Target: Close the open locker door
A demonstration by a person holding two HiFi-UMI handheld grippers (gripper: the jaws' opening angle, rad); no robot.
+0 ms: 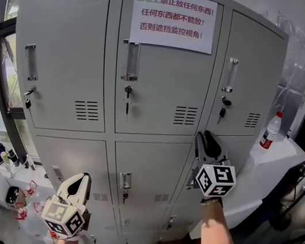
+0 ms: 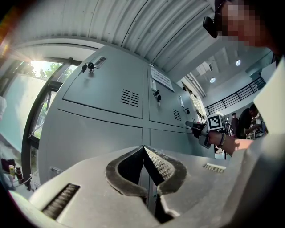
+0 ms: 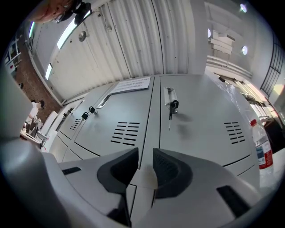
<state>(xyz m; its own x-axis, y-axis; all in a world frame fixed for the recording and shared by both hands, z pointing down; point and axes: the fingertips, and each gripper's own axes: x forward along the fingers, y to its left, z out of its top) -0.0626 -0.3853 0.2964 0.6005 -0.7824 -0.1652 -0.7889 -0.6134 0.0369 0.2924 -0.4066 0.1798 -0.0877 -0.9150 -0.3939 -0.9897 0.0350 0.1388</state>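
**Head view.** A grey locker cabinet (image 1: 159, 119) with three columns of doors fills the frame. A paper notice (image 1: 173, 20) with red print is fixed over the top of the middle column. Keys (image 1: 128, 92) hang from the lock of the upper middle door. The locker door (image 1: 240, 150) under task is in the right column, middle row. It stands nearly shut, its left edge slightly proud of the frame. The right gripper (image 1: 208, 140) points up at that door's upper left corner, touching the edge. The left gripper (image 1: 81, 177) is low in the frame before the bottom row of the left column, well apart from the right gripper. A water bottle (image 1: 270, 130) stands upright on a white table (image 1: 273, 169) just beside the cabinet's right side.

**Left gripper view.** The left gripper (image 2: 143, 149) is clenched. The tips of its jaws meet and nothing is between them. The cabinet (image 2: 102, 129) lies beyond. The right gripper (image 2: 196, 129) shows at the far right against the door fronts, carried by a person's hand (image 2: 229, 142).

**Right gripper view.** The jaws of the right gripper (image 3: 144, 153) stand narrowly apart. A pale strip of the locker door (image 3: 142, 180) fills the gap, with both pads against it, so the gripper is grasping the door edge. The upper doors with their vents, the notice (image 3: 131, 84) and the water bottle (image 3: 262, 147) appear beyond.
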